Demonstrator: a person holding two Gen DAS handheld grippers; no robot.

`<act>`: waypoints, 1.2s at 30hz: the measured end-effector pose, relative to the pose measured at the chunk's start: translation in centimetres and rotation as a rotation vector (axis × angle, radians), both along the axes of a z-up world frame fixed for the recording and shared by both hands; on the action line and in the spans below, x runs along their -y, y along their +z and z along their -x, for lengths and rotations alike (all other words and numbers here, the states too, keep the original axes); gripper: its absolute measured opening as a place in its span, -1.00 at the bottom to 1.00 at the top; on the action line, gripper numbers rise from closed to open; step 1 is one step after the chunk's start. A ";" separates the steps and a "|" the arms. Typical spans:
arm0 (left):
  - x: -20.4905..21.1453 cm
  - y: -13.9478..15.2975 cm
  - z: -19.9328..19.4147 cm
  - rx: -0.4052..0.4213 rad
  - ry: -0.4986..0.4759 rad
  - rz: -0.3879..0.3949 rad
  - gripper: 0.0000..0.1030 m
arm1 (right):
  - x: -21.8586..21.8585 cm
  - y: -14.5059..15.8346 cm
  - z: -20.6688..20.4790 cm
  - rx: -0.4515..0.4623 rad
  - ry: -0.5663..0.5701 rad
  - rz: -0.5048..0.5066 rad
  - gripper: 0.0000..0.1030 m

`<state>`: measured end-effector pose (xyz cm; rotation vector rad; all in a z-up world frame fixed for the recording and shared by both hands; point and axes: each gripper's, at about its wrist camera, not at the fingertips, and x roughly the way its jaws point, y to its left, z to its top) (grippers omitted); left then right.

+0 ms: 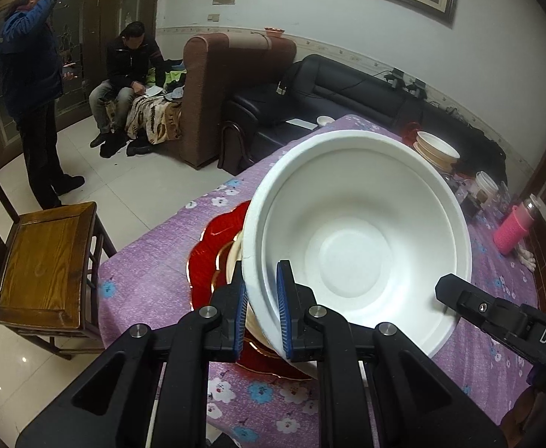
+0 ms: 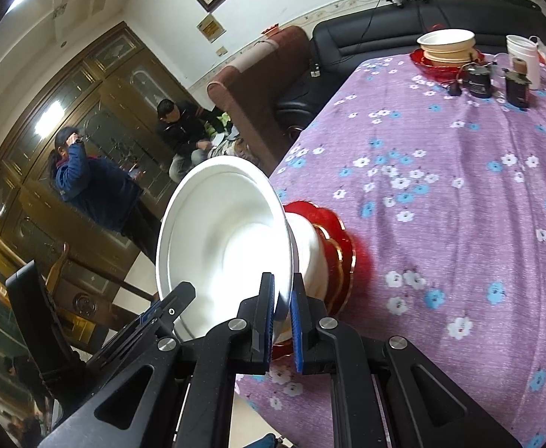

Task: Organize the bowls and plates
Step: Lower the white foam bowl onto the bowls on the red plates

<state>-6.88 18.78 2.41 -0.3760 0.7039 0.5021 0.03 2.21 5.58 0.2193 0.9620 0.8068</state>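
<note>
Both tongs, left [image 1: 261, 300] and right [image 2: 282, 311], are clamped on opposite rims of the white bowl [image 1: 355, 239], which I hold tilted just above the red plate [image 1: 213, 246] at the desk's [image 2: 441, 186] near edge.

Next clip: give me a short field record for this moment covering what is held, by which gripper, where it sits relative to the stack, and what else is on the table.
held item: white bowl, tilted
left gripper: shut on the bowl's rim
right gripper: shut on the rim at another spot
below the bowl: cream bowl on a red plate; contact with the white bowl cannot be told
surface: purple floral tablecloth
far end: second stack of bowls on a red plate, pink bottle, white cup
</note>
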 end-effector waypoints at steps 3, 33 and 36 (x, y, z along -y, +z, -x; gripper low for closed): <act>-0.4 -0.1 0.2 -0.005 0.011 0.004 -0.75 | -0.8 0.0 -0.2 -0.004 0.012 0.005 -0.85; -1.8 -1.1 -0.9 -0.052 0.035 0.027 -0.75 | -3.5 -1.4 -2.2 -0.050 0.029 0.053 -0.85; -1.8 -1.2 -0.8 -0.056 0.036 0.029 -0.75 | -3.6 -1.6 -2.3 -0.056 0.029 0.061 -0.85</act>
